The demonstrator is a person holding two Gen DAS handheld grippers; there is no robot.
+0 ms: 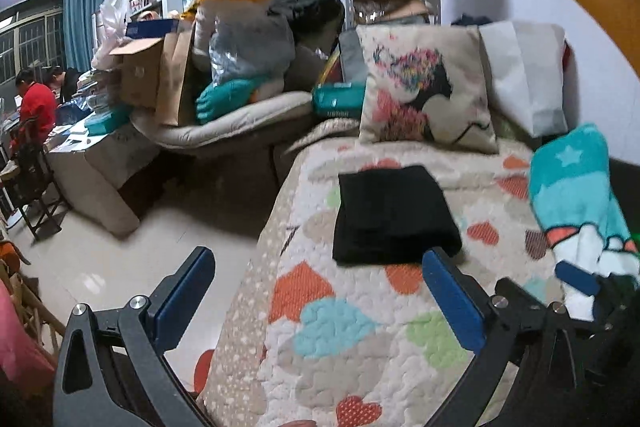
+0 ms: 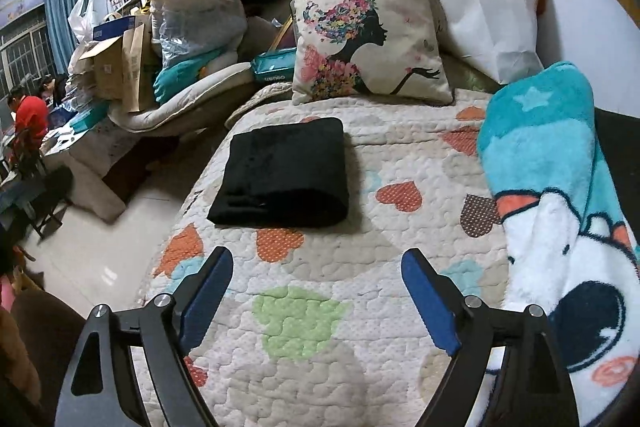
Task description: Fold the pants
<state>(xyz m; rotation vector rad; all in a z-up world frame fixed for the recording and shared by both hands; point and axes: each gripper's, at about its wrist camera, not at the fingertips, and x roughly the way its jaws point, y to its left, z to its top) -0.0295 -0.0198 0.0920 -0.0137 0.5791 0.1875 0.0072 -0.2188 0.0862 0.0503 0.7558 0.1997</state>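
Note:
The black pants [image 1: 390,215] lie folded into a compact rectangle on the heart-patterned quilt [image 1: 340,327]; they also show in the right wrist view [image 2: 284,173]. My left gripper [image 1: 320,291] is open and empty, held above the quilt's left edge, short of the pants. My right gripper [image 2: 318,291] is open and empty, above the quilt in front of the pants. The right gripper's blue finger [image 1: 576,277] shows at the right in the left wrist view.
A printed cushion [image 2: 368,35] and a white pillow [image 2: 488,15] stand behind the pants. A teal and white fleece blanket [image 2: 560,207] lies on the right. Left of the bed are floor [image 1: 120,267], a cluttered sofa with boxes [image 1: 152,75] and seated people [image 1: 36,107].

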